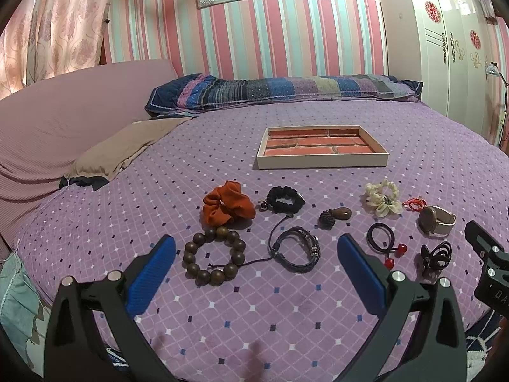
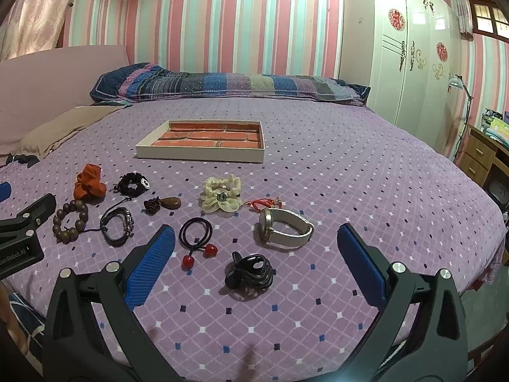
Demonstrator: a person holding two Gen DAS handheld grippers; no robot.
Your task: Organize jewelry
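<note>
Jewelry lies spread on a purple bedspread (image 1: 254,302) in front of a shallow tray (image 1: 321,160) with a brick-pattern floor; the tray (image 2: 200,154) holds nothing. My left gripper (image 1: 256,248) is open above a wooden bead bracelet (image 1: 213,256) and a dark leather bracelet (image 1: 297,250). My right gripper (image 2: 256,238) is open above a black hair claw (image 2: 249,270), a white-strap watch (image 2: 284,229) and a black hair tie with red beads (image 2: 195,238). Farther off lie an orange scrunchie (image 1: 227,203), a black braided bracelet (image 1: 283,199), a brown pendant (image 1: 335,216) and a cream flower scrunchie (image 2: 221,197).
A patchwork pillow (image 1: 280,90) lies along the head of the bed. A tan cloth (image 1: 127,146) lies at the left. A white wardrobe (image 2: 413,63) and a wooden desk (image 2: 483,156) stand to the right of the bed. A red cord (image 2: 265,203) lies beside the watch.
</note>
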